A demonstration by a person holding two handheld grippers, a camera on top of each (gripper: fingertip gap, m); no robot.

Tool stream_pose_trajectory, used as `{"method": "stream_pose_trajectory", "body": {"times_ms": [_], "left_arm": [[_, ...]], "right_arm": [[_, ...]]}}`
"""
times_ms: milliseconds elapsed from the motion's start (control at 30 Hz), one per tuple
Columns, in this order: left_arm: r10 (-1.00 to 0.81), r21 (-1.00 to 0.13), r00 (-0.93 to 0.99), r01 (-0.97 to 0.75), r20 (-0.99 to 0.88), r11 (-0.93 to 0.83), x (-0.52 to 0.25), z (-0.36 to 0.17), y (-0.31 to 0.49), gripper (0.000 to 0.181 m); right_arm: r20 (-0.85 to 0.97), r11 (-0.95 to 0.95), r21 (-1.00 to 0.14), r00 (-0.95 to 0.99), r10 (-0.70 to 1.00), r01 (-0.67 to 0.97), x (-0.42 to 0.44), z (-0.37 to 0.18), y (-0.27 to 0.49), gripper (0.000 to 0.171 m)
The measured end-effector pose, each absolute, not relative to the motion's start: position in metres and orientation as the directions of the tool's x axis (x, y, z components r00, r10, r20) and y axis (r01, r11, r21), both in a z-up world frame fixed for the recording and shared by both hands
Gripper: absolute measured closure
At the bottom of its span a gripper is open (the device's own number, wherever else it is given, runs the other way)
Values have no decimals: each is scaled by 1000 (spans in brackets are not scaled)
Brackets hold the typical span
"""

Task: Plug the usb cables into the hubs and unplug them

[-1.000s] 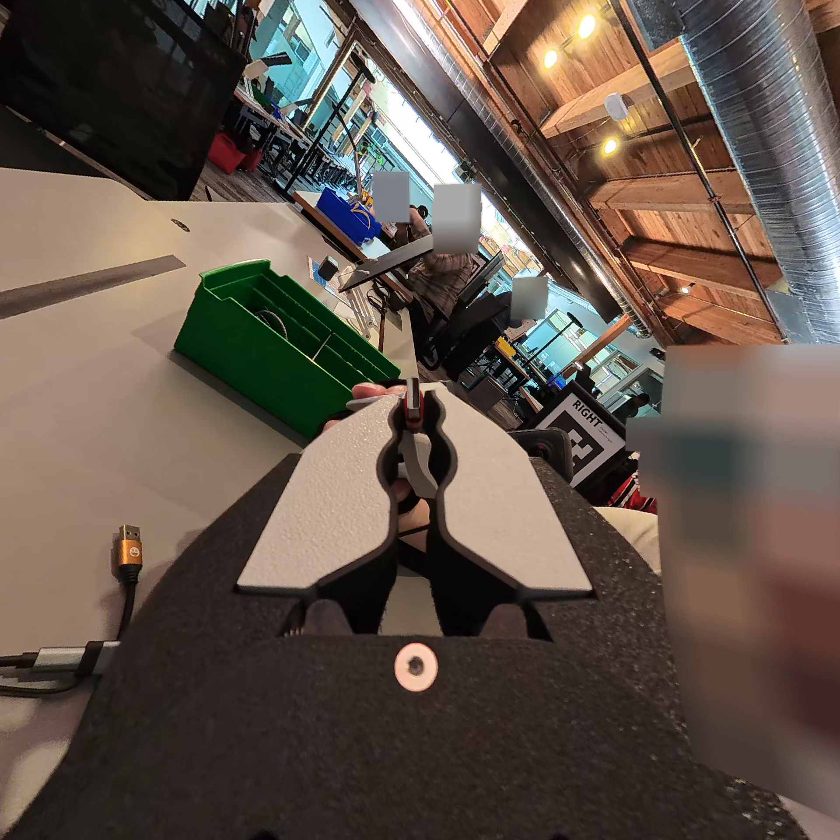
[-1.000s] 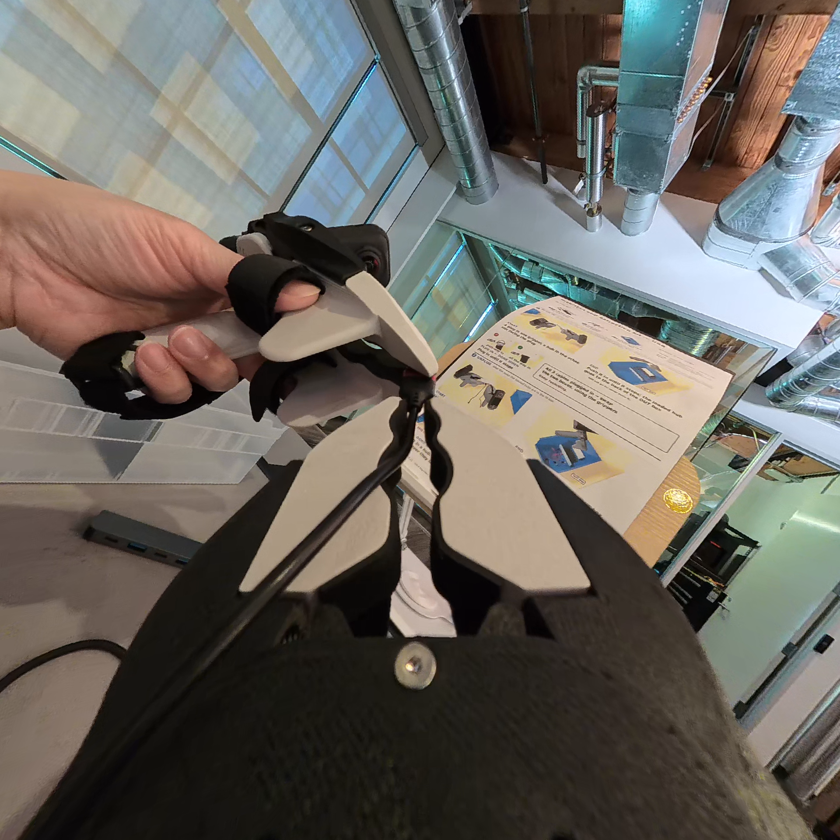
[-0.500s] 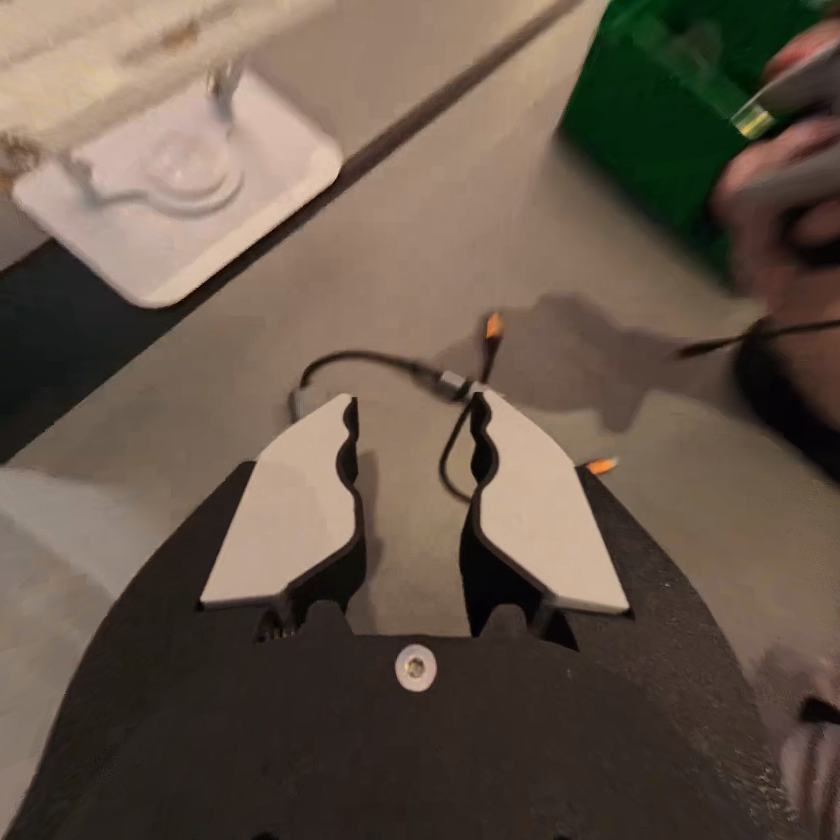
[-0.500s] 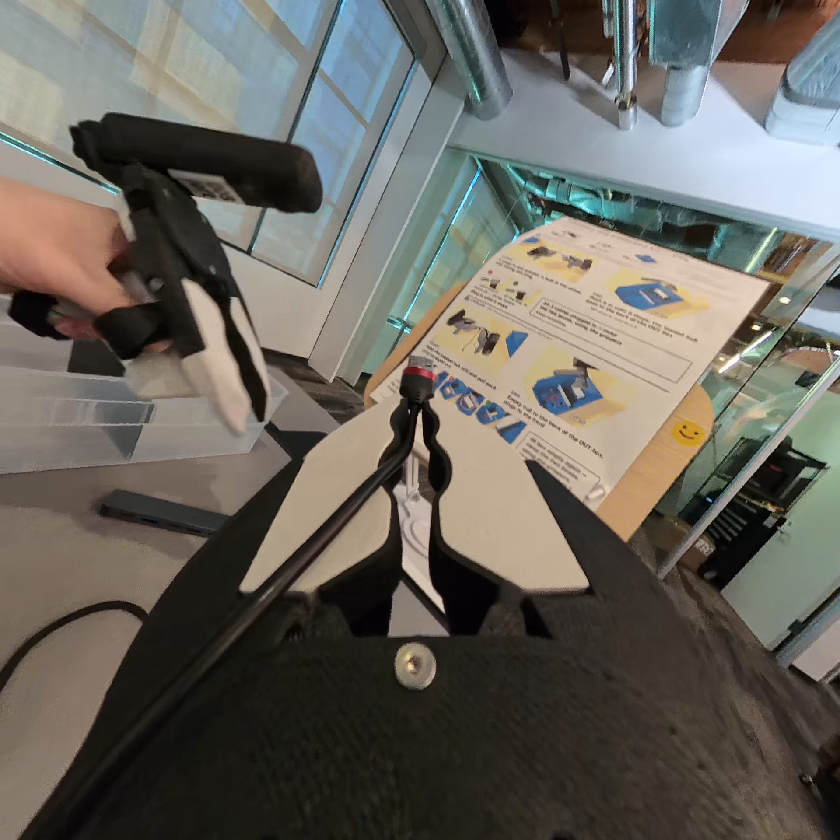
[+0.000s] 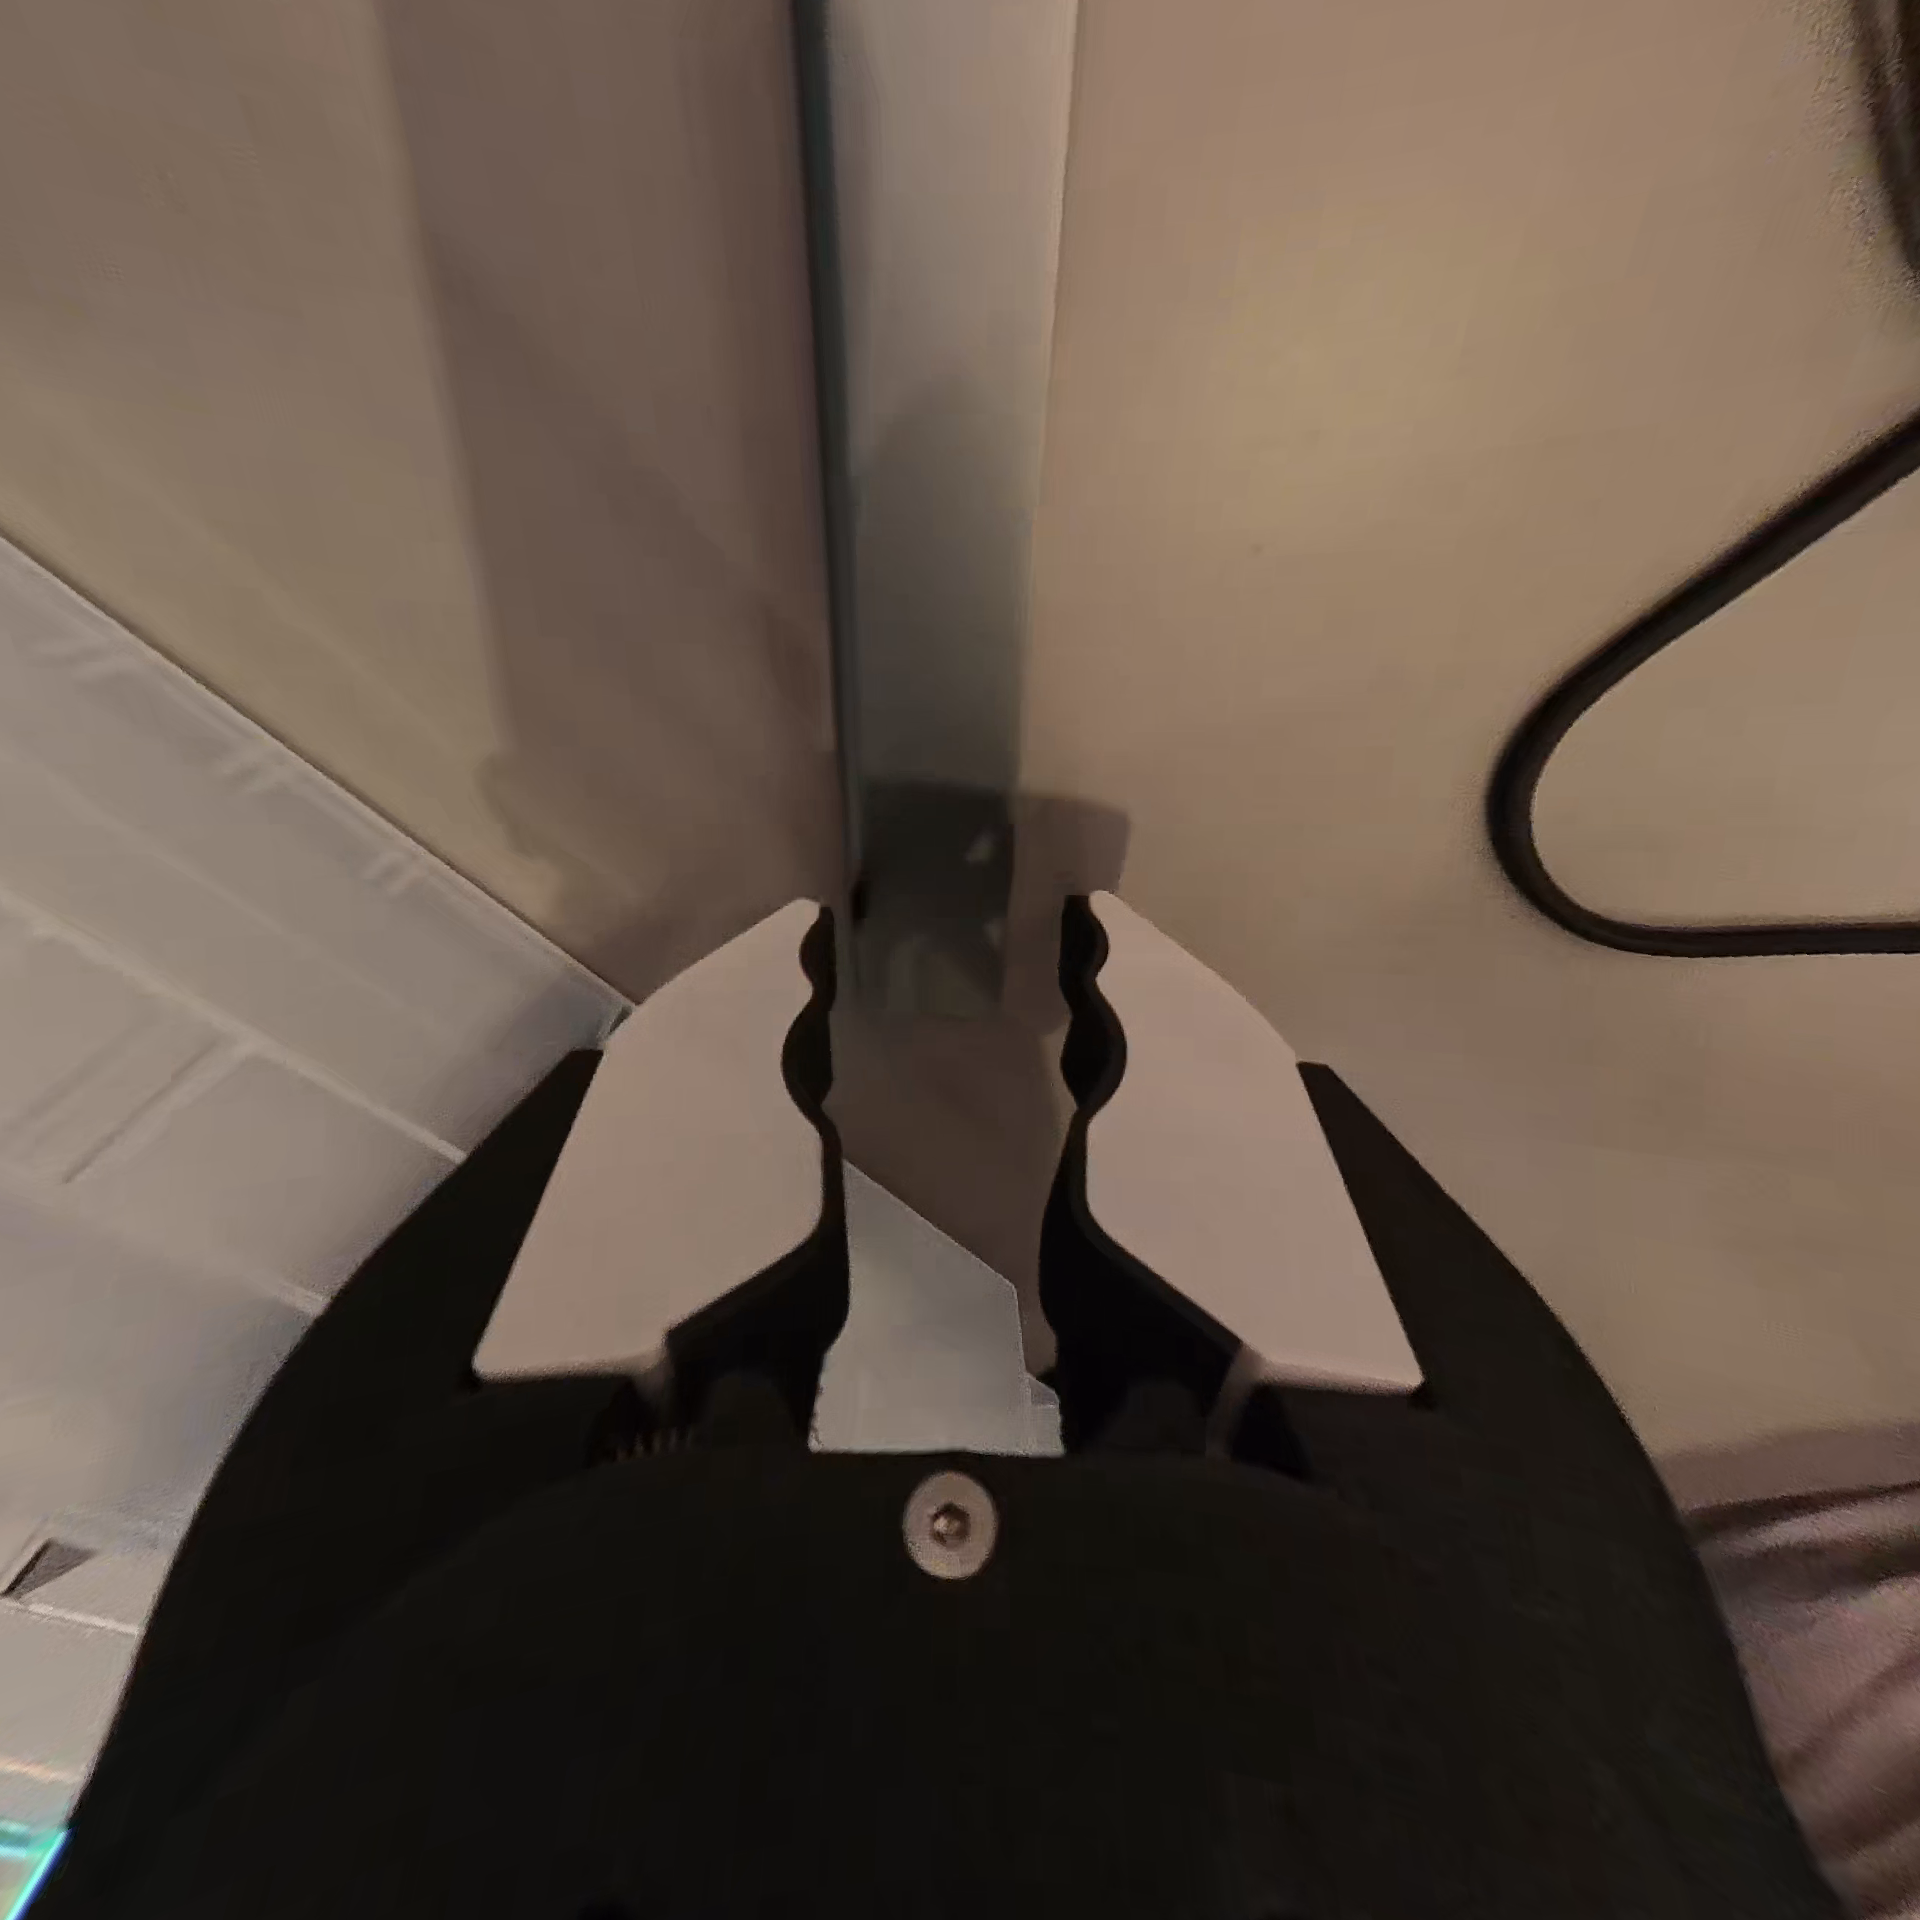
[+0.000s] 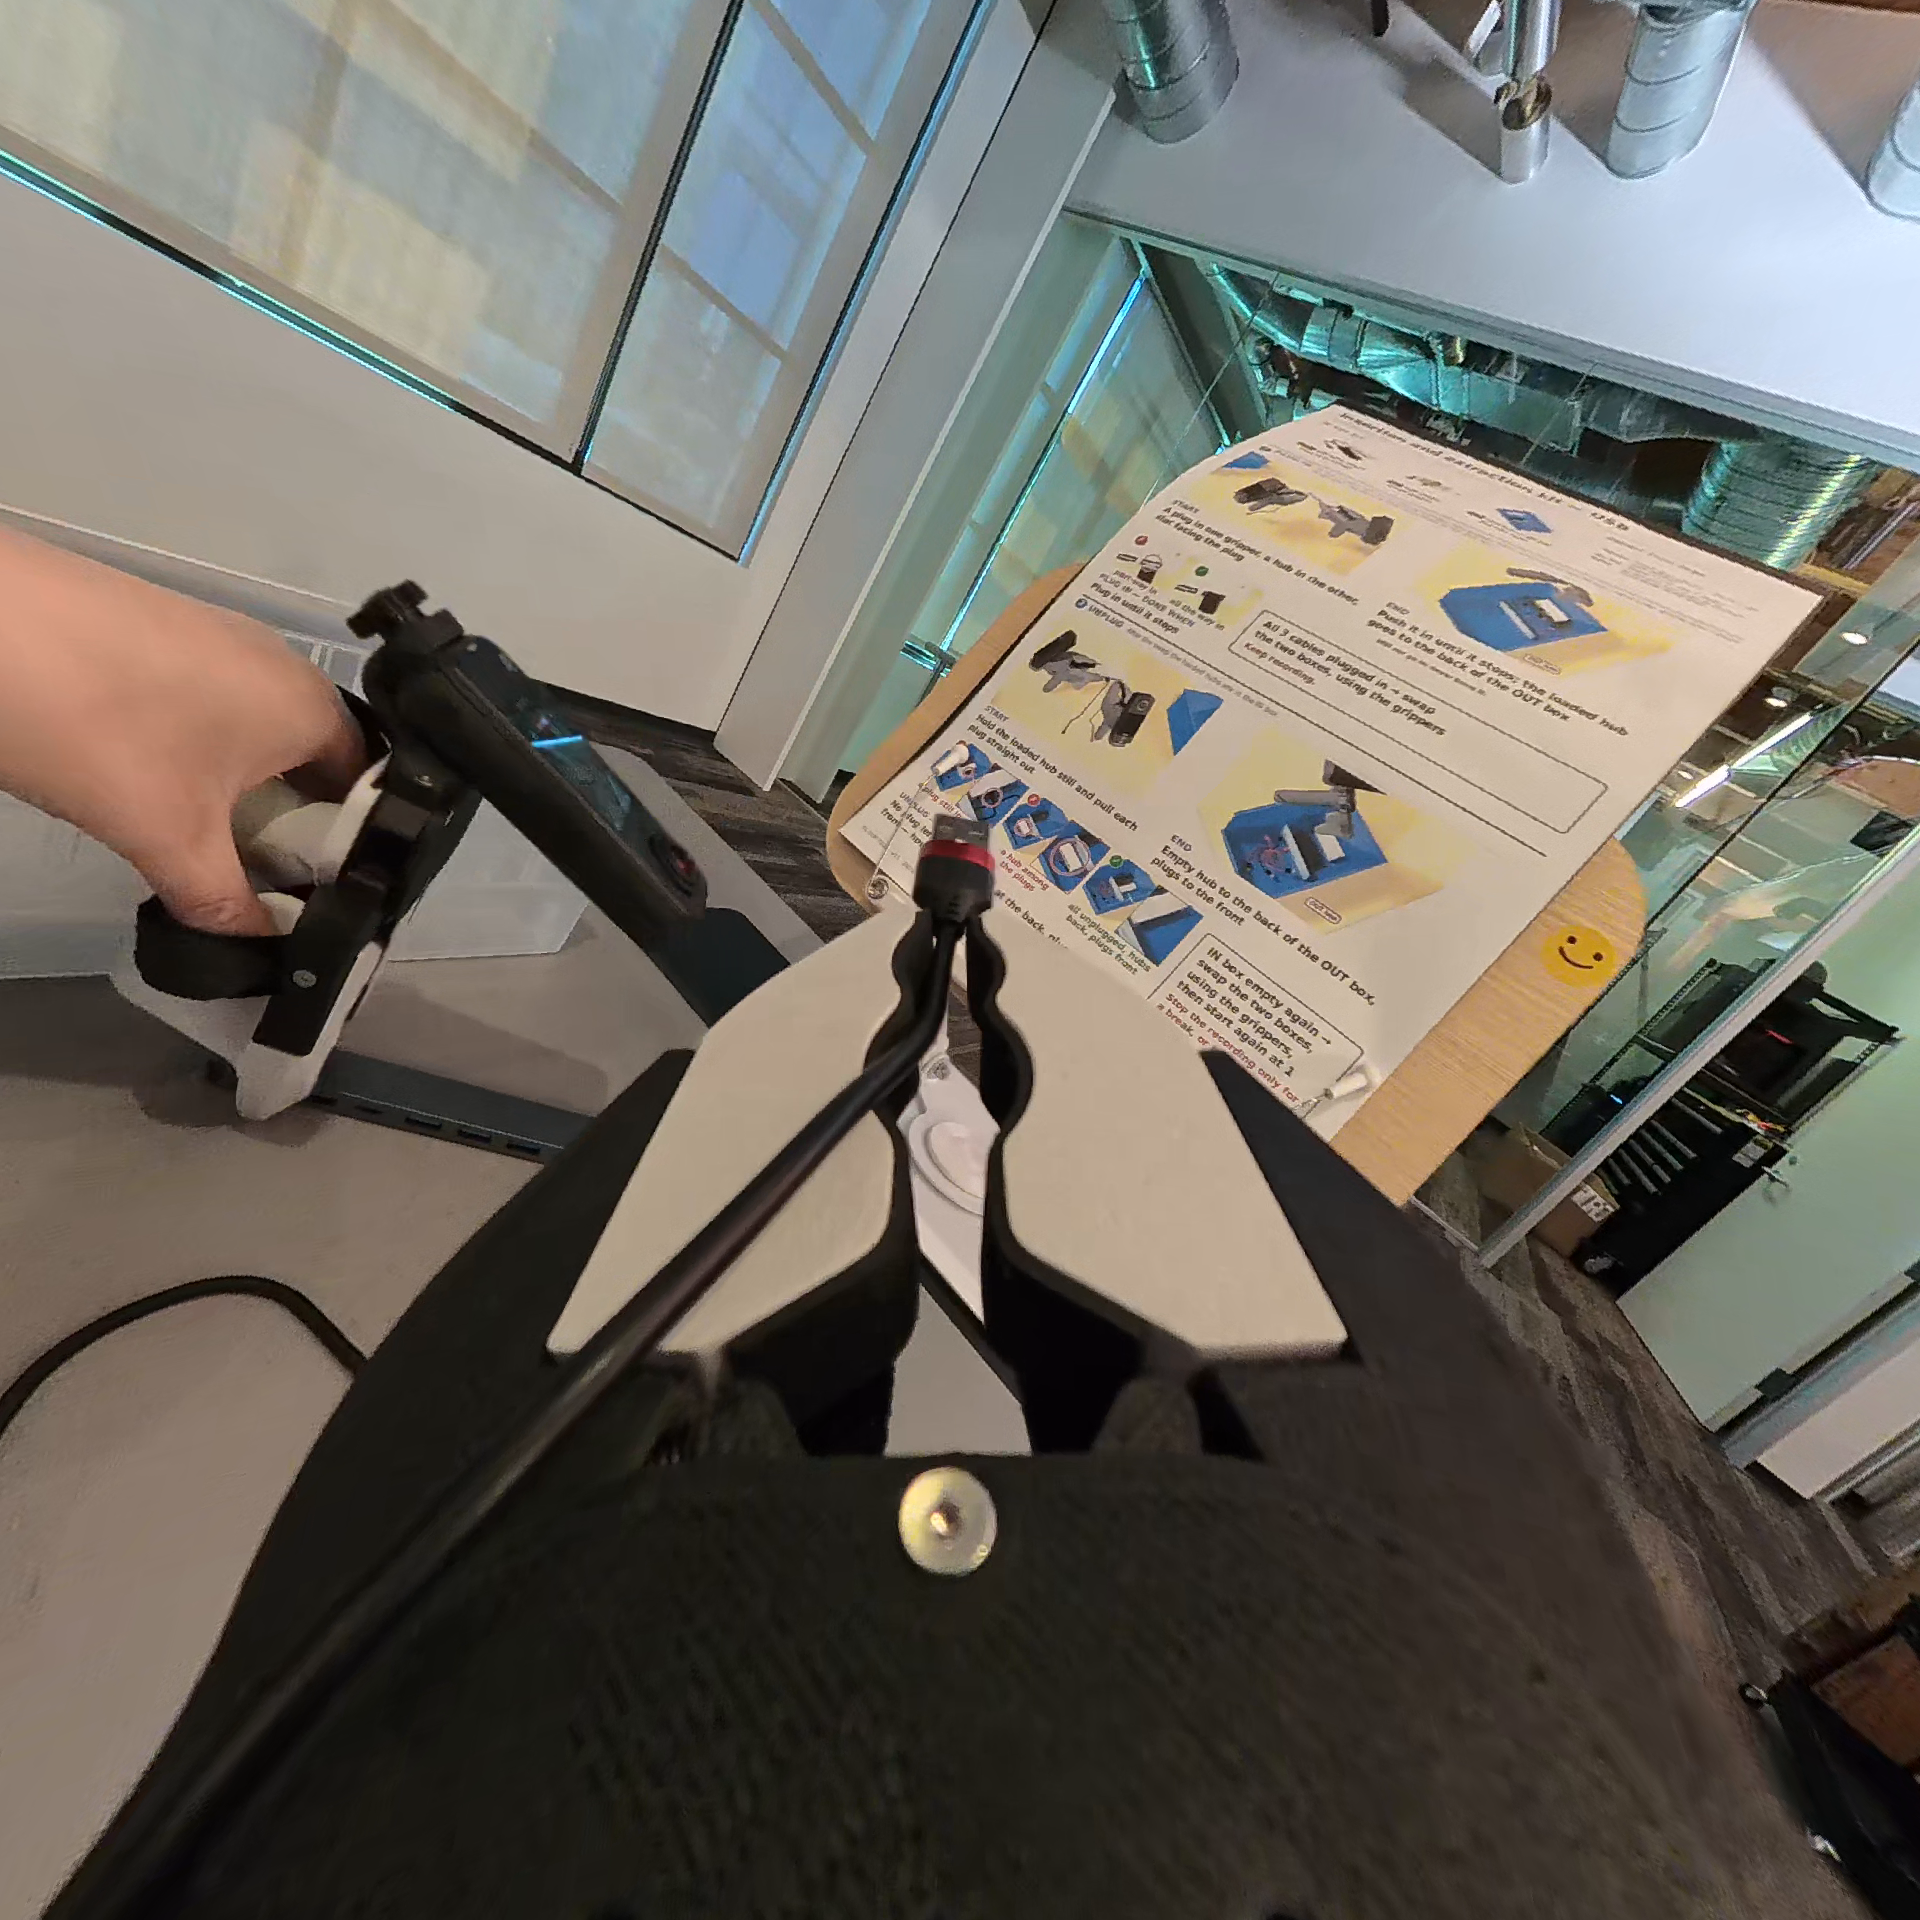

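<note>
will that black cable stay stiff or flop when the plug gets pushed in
Likely floppy: the cable trails slack from the right tongs and loops on the table. The red-collared plug looks rigid, gripped just behind, so it should push straight.

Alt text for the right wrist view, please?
The right claw is shut on a black USB cable, its red-collared plug pointing forward. To the left, the left claw reaches down to a grey hub on the table.

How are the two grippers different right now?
The right gripper is shut on a black cable with a red-collared USB plug, raised in the air; the left gripper is open and holds nothing. The left gripper points down at the grey hub on the table; the right gripper points off toward a poster. Both have pale, wavy-edged fingers on black bodies.
</note>
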State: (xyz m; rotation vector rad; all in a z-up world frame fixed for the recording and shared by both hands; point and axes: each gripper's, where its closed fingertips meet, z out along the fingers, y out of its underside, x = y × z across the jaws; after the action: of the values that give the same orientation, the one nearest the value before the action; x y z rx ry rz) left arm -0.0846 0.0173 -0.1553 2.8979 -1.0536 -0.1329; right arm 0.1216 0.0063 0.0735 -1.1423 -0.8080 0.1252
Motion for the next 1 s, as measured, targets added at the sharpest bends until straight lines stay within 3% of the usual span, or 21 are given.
{"method": "stream_pose_trajectory", "body": {"times_ms": [200,333,567,733,867,1000], "left_arm": [[-595,121,804,-590,-9,-799,-84,-158,10,148],[-668,120,744,-663,-4,-739,-70,-158,6,152],[-774,-7,633,-774,-20,-633,-13,-159,14,152],[-770,-58,635,-768,64,-638,-7,-157,10,138],[-791,-98,612,-787,5,-610,-11,-158,17,151],[-853,-234,521,-832,-23,-502,7,-158,21,146]], "right_arm": [[536,453,-829,700,472,329,118,73,4,164],[544,455,-825,693,474,336,117,73,3,164],[551,459,-820,686,475,340,117,73,3,164],[548,460,-822,685,480,336,118,74,3,164],[555,461,-818,683,474,344,118,73,3,164],[558,460,-816,682,473,349,118,73,3,164]]}}
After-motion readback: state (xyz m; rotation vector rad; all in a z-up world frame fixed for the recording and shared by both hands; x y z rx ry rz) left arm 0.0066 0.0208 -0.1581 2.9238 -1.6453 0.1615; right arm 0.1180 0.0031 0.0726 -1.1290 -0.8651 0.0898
